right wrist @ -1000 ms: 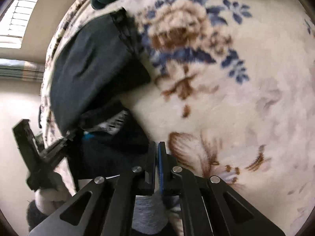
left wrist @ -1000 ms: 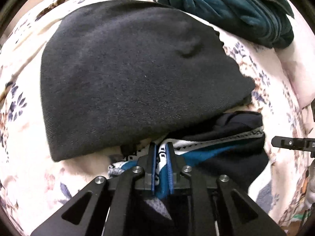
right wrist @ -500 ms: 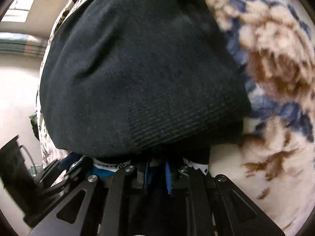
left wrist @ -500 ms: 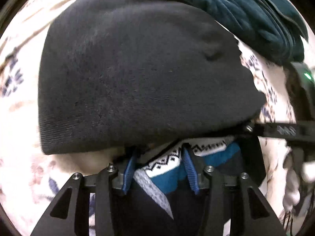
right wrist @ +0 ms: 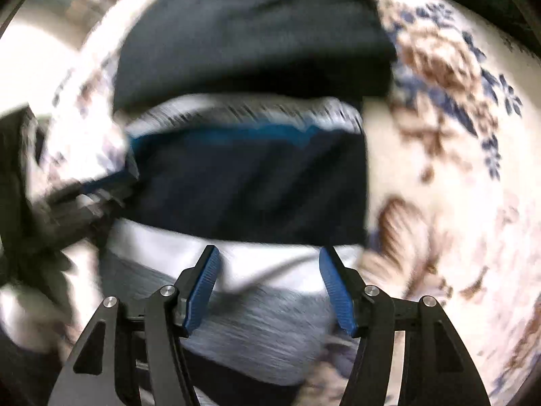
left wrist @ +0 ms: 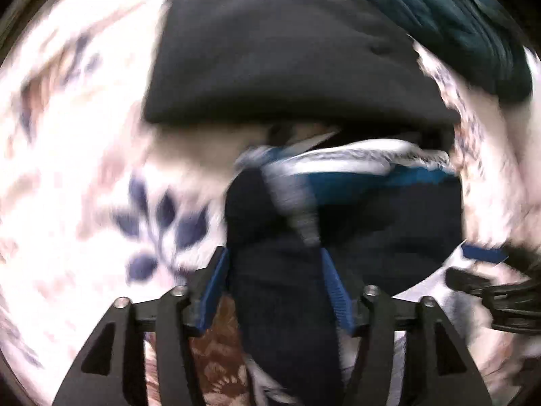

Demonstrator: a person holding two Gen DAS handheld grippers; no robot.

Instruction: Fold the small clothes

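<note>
Nearest me, my left gripper (left wrist: 275, 287) points steeply down with its jaws opening; the dark end of the sock (left wrist: 355, 209) lies between the 2 blue pads (left wrist: 333, 287), which do not seem to press it. My right gripper (right wrist: 268, 287) has its jaws opening too, standing apart over the sock's (right wrist: 247, 182) white and grey part, clear of the cloth as far as the blur lets me judge. The sock lies folded on the floral blanket (left wrist: 67, 186), navy with a blue band and a white patterned edge. Just past it, overlapping that edge, lies the black beanie (left wrist: 287, 67). Farthest off sits a teal garment (left wrist: 456, 27).
</note>
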